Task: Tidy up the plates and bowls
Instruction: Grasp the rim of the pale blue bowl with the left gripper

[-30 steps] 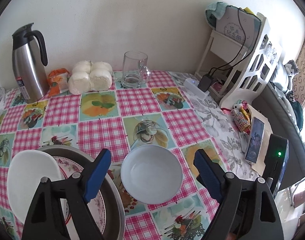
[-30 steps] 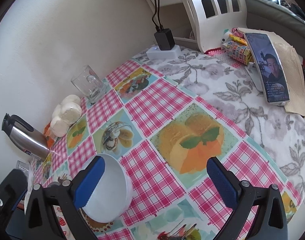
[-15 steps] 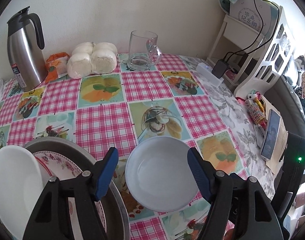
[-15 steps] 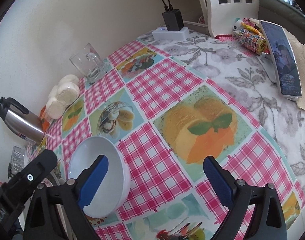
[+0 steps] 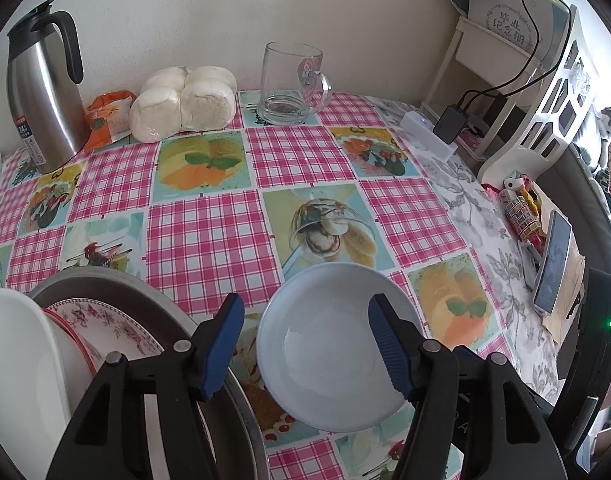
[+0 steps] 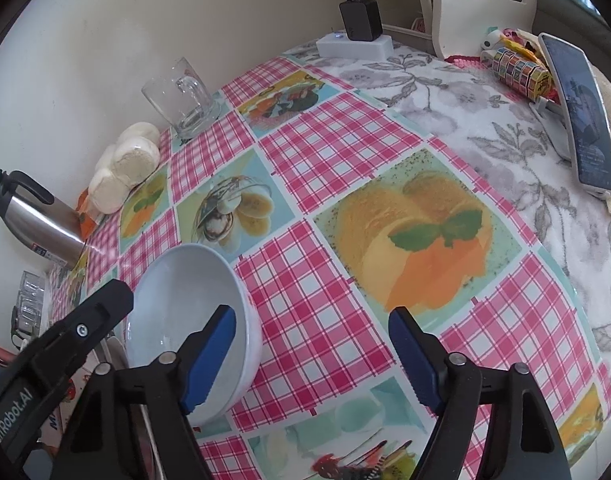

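The pale blue bowl (image 5: pixel 325 356) sits upright on the checked surface (image 5: pixel 209 240), just beside the metal basin (image 5: pixel 209 344) that holds a floral plate (image 5: pixel 105 328) and a white plate (image 5: pixel 17 364). Since a second ago the left gripper (image 5: pixel 305 344) has come closer, so the bowl now fills the gap between its blue pads: jaws spread wide, clasping nothing, right pad over the bowl's rim. The right gripper (image 6: pixel 311 356) has also drawn nearer, jaws apart and empty, its left pad over the bowl (image 6: pixel 193 320).

Only the left view shows the basin and plates clearly; the right view shows the left gripper's black body printed "enRobot.AI" and the phone (image 6: pixel 581 116) screen face-on.

Further back stand a glass mug (image 5: pixel 293 84), bagged buns (image 5: pixel 185 104) and a steel jug (image 5: pixel 41 96) whose label reads "24". Chinese writing marks the box on the white shelf (image 5: pixel 545 92).
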`<state>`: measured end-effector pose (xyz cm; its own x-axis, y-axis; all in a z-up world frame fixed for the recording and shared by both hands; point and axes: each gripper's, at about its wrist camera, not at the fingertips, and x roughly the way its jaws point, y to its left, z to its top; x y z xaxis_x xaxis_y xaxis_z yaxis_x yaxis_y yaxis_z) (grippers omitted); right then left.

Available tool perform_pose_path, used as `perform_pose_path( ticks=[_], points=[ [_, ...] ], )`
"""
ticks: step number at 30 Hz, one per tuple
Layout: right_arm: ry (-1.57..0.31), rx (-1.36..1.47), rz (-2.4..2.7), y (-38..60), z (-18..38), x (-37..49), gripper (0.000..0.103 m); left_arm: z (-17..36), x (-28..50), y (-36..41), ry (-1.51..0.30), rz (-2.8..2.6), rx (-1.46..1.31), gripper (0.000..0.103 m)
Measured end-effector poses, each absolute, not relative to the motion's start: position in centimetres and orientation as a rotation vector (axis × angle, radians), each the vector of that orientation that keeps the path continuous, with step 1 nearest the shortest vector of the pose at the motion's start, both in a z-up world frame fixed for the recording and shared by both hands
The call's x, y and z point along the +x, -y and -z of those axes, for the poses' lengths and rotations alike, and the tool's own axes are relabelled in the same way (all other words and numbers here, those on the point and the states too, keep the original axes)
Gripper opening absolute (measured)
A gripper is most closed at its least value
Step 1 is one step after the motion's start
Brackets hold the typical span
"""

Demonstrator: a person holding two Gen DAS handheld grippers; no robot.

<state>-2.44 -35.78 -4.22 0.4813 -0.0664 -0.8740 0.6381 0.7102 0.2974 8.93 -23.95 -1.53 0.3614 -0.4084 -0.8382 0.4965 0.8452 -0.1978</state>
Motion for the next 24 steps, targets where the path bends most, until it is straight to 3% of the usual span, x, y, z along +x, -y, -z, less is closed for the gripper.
perform_pose_path(
  ticks=[13,16,21,24],
  points=[
    [-0.973,0.722,0.407,35.1,4.6,-1.9,0.036,2.7,9.6,23.8,-1.074,0.568,0.087,0.065],
    [-0.966,0.724,0.39,35.1,4.6,-1.8,0.028,2.9,9.6,23.9,-1.078,0.571,0.099,0.054],
    [-0.96,0.727,0.382,35.0,4.5,-1.7,0.018,3.1,9.5,24.1,-1.085,0.578,0.109,0.047],
    [-0.962,0.721,0.379,35.0,4.6,-1.6,0.017,3.4,9.4,24.2,-1.094,0.585,0.109,0.046]
  ],
)
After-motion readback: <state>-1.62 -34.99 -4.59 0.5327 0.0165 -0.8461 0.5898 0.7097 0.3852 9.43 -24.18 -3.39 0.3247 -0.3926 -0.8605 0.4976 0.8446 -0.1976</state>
